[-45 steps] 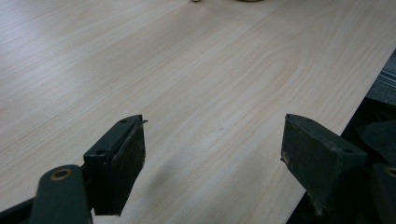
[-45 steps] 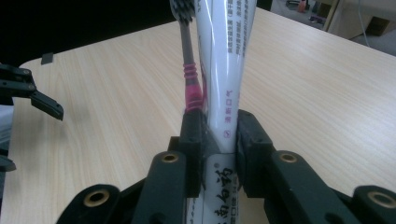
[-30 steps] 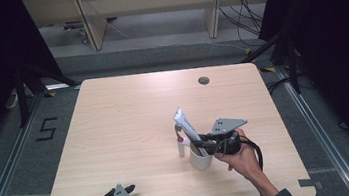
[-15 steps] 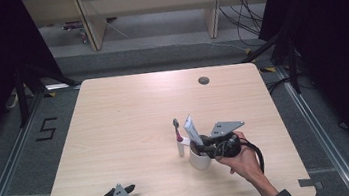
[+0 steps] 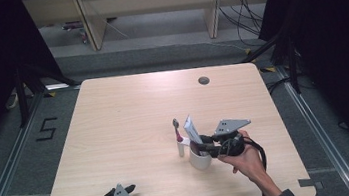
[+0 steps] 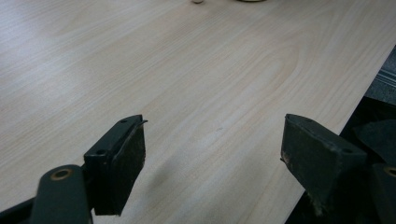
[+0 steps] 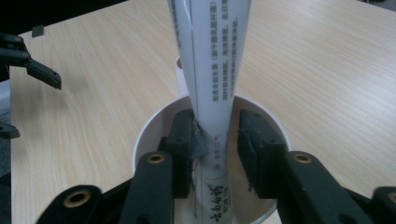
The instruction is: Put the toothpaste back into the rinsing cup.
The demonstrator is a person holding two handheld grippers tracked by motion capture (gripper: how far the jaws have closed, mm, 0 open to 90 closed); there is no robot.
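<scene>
Tabletop cup (image 7: 154,126) holds tube (image 7: 212,70), seemingly between loosened jaws.

table (image 5: 131,133) evenly lit from above, dark all round it; soft shadows only; close jaws in the gripper views slightly blurred.

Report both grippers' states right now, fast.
Left gripper: open, nothing between its jaws, above the table.
Right gripper: jaws just opening around the white tube standing in the white cup; pads look loose.
</scene>
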